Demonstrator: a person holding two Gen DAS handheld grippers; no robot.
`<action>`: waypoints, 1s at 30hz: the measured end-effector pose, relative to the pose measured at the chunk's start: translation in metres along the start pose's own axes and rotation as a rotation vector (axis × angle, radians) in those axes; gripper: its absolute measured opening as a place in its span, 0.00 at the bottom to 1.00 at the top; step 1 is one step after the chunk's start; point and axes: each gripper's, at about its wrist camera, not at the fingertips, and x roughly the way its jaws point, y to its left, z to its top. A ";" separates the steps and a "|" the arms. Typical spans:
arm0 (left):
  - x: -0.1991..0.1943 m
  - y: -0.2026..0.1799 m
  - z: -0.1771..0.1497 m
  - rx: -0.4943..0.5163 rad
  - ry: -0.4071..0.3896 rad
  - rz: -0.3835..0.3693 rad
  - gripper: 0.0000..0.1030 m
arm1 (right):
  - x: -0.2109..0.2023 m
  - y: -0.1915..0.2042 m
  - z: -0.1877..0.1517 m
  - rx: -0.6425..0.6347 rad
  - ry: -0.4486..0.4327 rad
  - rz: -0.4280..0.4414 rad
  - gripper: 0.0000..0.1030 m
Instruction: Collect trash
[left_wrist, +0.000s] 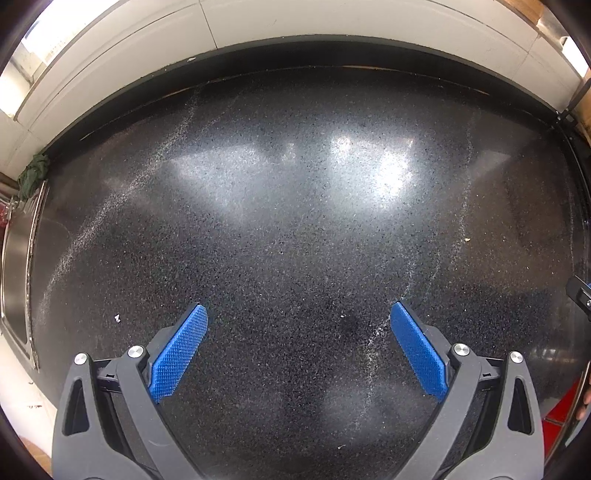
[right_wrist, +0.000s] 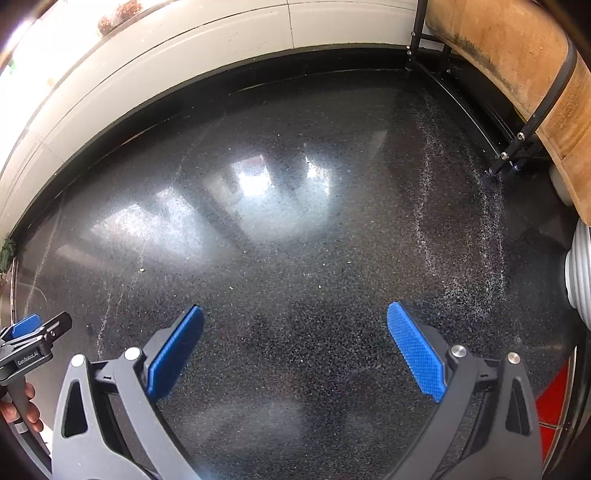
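Black speckled stone countertop (left_wrist: 295, 229) fills both views, glossy with window glare in the middle and streaked with pale dusty arcs. Its far edge meets a pale tiled wall (left_wrist: 295, 22) along a dark upstand; on the left a stainless sink (left_wrist: 16, 266) is sunk into the stone, with a green rag (left_wrist: 33, 173) bunched at its far corner. On the right, in the right wrist view, a black metal frame (right_wrist: 524, 136) carrying a stained wooden board (right_wrist: 517, 55) stands on the counter, and a stack of white dishes (right_wrist: 578, 273) sits at the rim beyond it.

Left gripper (left_wrist: 299, 317) hovers over the stone with its blue pads spread wide and nothing between them. Right gripper (right_wrist: 295, 317) is likewise spread wide and holds nothing; the left one shows at its lower left edge, gripped by a hand (right_wrist: 18, 410).

Trash is scant (only crumbs): a small white scrap (left_wrist: 117, 317) lies on the stone just left of the left gripper's left finger, and a pale crumb (left_wrist: 467, 239) lies well to the right, near the far streak. Between the sink and the frame the counter lies open on all sides of both grippers.
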 end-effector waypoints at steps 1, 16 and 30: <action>0.001 0.001 -0.001 -0.001 0.001 -0.001 0.94 | 0.000 0.000 0.000 0.001 0.001 0.000 0.93; 0.011 0.009 -0.004 -0.014 0.015 -0.008 0.94 | 0.003 0.009 -0.005 -0.002 0.017 -0.009 0.93; 0.017 0.003 -0.002 -0.009 0.020 -0.016 0.94 | 0.007 0.006 -0.007 0.004 0.029 -0.012 0.93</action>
